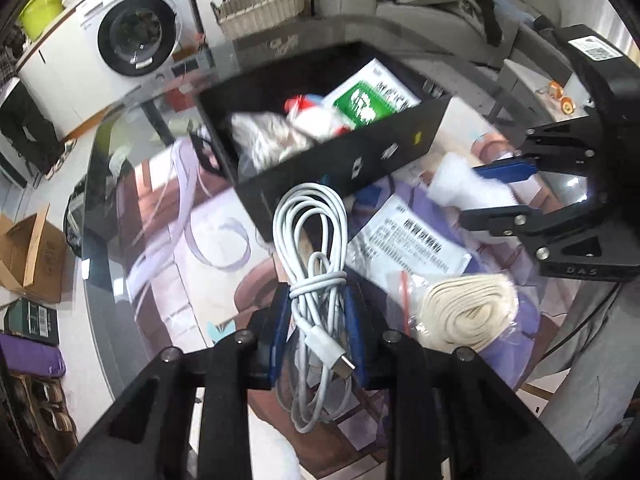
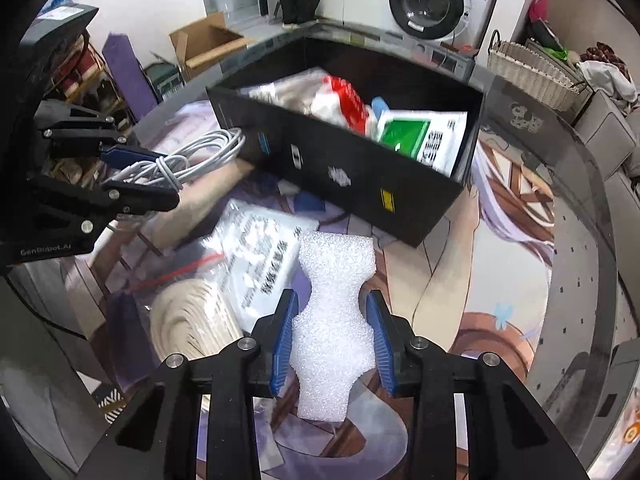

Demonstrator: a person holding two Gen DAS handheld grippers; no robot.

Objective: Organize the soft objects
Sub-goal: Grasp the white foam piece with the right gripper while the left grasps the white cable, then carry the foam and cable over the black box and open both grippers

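Note:
My left gripper [image 1: 318, 312] is shut on a coiled white USB cable [image 1: 310, 240] and holds it above the table, near the black box [image 1: 344, 164]. It also shows in the right wrist view [image 2: 144, 176] with the cable [image 2: 188, 156]. My right gripper [image 2: 332, 320] is shut on a white foam piece [image 2: 334, 308], held in front of the black box [image 2: 340, 176]; it shows in the left wrist view [image 1: 496, 192] with the foam [image 1: 460, 184]. The box holds a green-and-white packet [image 2: 420, 140], a red-and-white bag [image 2: 344, 100] and a whitish bundle [image 1: 268, 140].
A bagged roll of cream cord [image 1: 468, 312] and a printed white packet [image 1: 408, 240] lie on the glass table with an anime mat [image 2: 500, 280]. Beyond the table stand a washing machine [image 1: 132, 36], a wicker basket [image 2: 532, 68], a cardboard box [image 1: 32, 256] and a sofa [image 1: 440, 4].

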